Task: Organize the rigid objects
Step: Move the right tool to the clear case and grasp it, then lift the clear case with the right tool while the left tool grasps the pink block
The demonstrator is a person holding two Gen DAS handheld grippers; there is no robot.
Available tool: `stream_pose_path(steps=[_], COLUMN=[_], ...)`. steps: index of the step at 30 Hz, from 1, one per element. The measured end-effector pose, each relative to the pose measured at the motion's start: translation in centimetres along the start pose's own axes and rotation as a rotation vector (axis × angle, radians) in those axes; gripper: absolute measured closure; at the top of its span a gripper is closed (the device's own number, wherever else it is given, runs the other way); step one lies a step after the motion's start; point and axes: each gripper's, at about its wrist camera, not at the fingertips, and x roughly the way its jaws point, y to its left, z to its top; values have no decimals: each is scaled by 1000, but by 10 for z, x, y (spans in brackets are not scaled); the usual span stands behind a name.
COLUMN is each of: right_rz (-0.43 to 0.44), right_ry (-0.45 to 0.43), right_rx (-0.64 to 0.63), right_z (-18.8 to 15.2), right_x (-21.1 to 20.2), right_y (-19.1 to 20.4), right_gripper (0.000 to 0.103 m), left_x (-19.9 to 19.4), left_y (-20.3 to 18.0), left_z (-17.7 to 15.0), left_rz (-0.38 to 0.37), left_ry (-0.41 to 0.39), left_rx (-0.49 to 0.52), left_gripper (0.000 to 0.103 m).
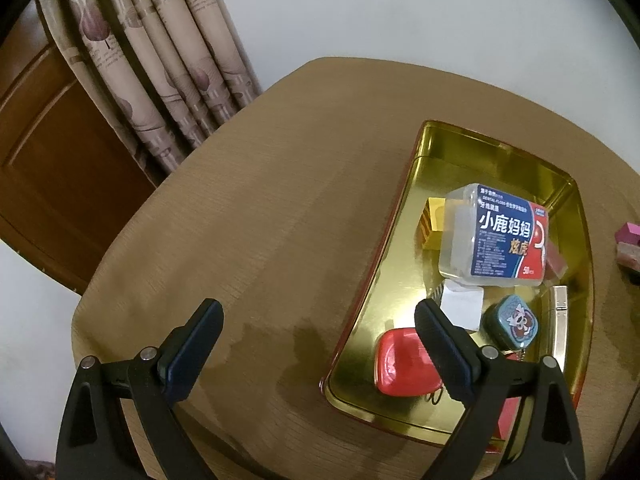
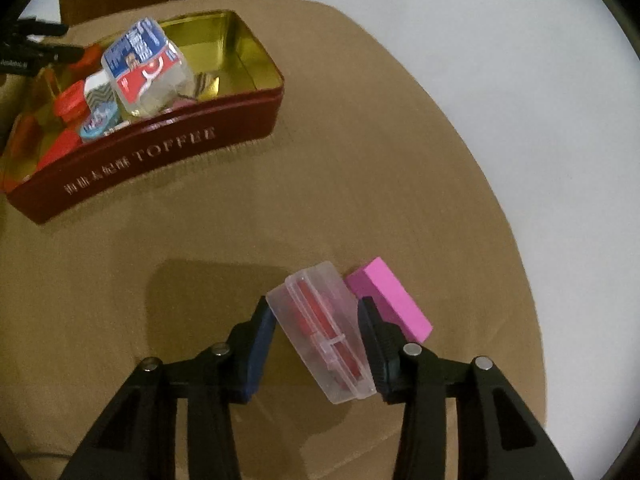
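Note:
In the right wrist view my right gripper (image 2: 316, 311) is shut on a clear plastic case (image 2: 320, 328) with red parts inside. The case lies askew between the pads, just above the tan tabletop (image 2: 360, 160). A pink block (image 2: 390, 300) rests on the table right behind the case, touching it. The dark red TOFFEE tin (image 2: 160, 152) stands at the upper left. In the left wrist view my left gripper (image 1: 318, 306) hangs open with nothing in it, its right finger over the tin's (image 1: 416, 200) near corner.
Inside the gold-lined tin lie a floss box (image 1: 496, 236), a red case (image 1: 400, 360), a teal square tin (image 1: 516, 324), a white square (image 1: 462, 304), a yellow box (image 1: 432, 220) and a silver bar (image 1: 560, 320). A curtain (image 1: 160, 60) and a wooden door (image 1: 48, 160) stand beyond the table.

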Motion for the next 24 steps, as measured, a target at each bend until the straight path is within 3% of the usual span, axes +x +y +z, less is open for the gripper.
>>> stream_pose_path(steps=[6, 7, 9, 13, 20, 24], right_rz=[20, 21, 31, 10, -53, -124], right_ry=[15, 16, -2, -58, -96, -97], right_rx=[178, 207, 273, 403, 676, 771], right_z=[-8, -10, -17, -36, -104, -142], right_x=[12, 13, 13, 5, -21, -34], right_y=[-23, -25, -26, -26, -31, -30], right_gripper=[65, 69, 78, 78, 78, 78], left_x=[-1, -1, -2, -3, -12, -20], left_y=[-2, -2, -2, -2, -8, -17], left_z=[-2, -2, -1, 0, -4, -8], left_rz=[3, 7, 13, 4, -25, -55], left_ry=[-7, -8, -11, -13, -33, -54], left_rx=[14, 16, 18, 19, 47, 83], left_gripper=[8, 8, 8, 8, 8, 8])
